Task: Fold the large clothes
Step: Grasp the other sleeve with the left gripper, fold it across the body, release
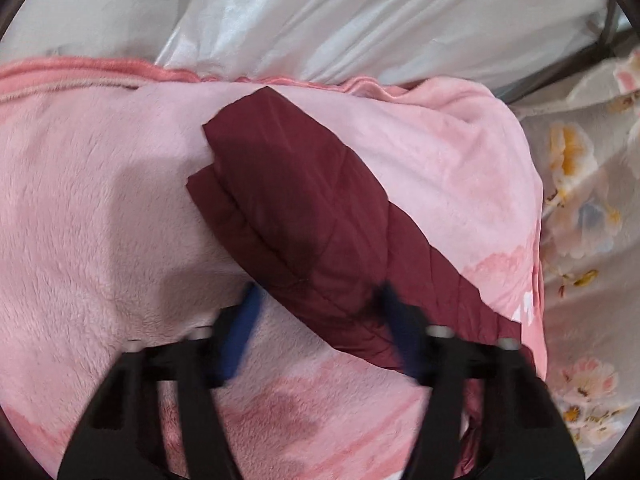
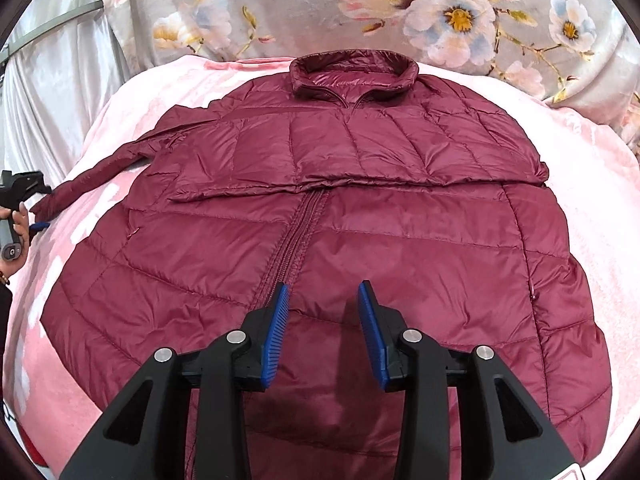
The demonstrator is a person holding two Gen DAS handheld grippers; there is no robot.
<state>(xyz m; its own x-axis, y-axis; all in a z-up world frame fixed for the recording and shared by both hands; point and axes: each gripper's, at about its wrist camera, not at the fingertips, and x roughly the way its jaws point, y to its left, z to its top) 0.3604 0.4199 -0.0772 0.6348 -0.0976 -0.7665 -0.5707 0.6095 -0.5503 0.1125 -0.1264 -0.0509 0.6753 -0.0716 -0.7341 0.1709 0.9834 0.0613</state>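
Observation:
A maroon quilted puffer jacket (image 2: 320,216) lies front up on a pink fleece blanket (image 2: 592,208), collar at the far side. One sleeve is folded across the chest. The other sleeve (image 2: 92,172) stretches out to the left. My right gripper (image 2: 323,292) is open and empty, just above the jacket's lower front beside the zipper. In the left wrist view the outstretched sleeve (image 1: 304,216) lies on the blanket (image 1: 100,208). My left gripper (image 1: 318,292) is open, its blurred fingers either side of the sleeve's near part. It also shows at the left edge of the right wrist view (image 2: 38,224).
A grey floral sheet (image 2: 360,8) lies beyond the blanket, and shows at the right in the left wrist view (image 1: 588,208). White satin bedding (image 1: 360,20) is bunched behind the blanket. A metal frame bar (image 2: 52,20) runs at the far left.

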